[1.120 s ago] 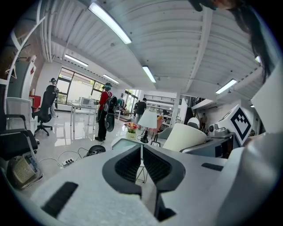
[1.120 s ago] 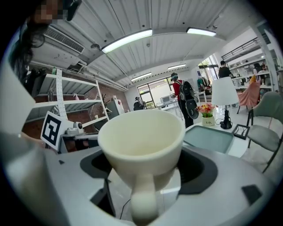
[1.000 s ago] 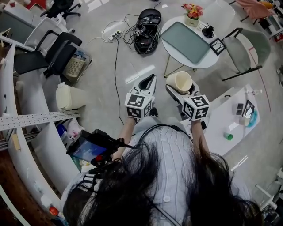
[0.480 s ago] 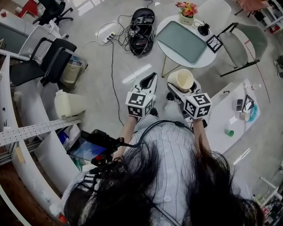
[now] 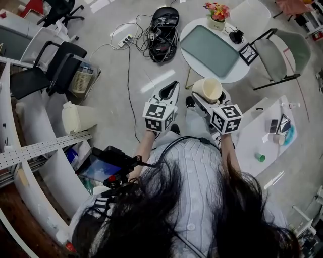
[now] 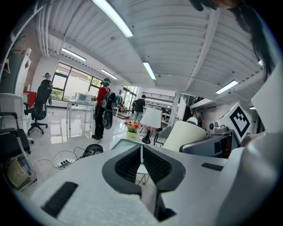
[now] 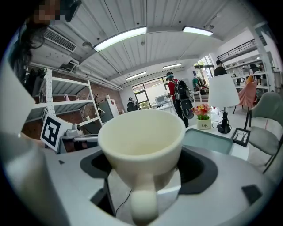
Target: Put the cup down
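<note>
I hold the cup (image 7: 141,137) in my right claw (image 7: 142,170), the two jaws pressed against its sides low down. It stands upright, its long axis vertical and its open mouth up, and I can see into the empty cream inside. The handle points straight back at me, and its lower end runs off the bottom edge of the right gripper view. The claw hides the cup's base, so I cannot tell how it sits below the jaws.

From the head view the cup (image 5: 207,89) hangs in the air in front of my chest, in the right claw (image 5: 208,97), over the grey floor (image 5: 116,95) and close to the near edge of the round white desk (image 5: 237,70). I cannot judge how high it is against the desk top.

My left claw (image 5: 170,90) is beside it on the left, well clear of the cup. Its jaws (image 6: 141,159) are closed to a thin slit with nothing between them.

On the desk lie a green mat (image 5: 209,49), a pot of flowers (image 5: 218,12) and a small picture frame (image 5: 248,53). My hair (image 5: 151,216) covers the lower part of the head view.
</note>
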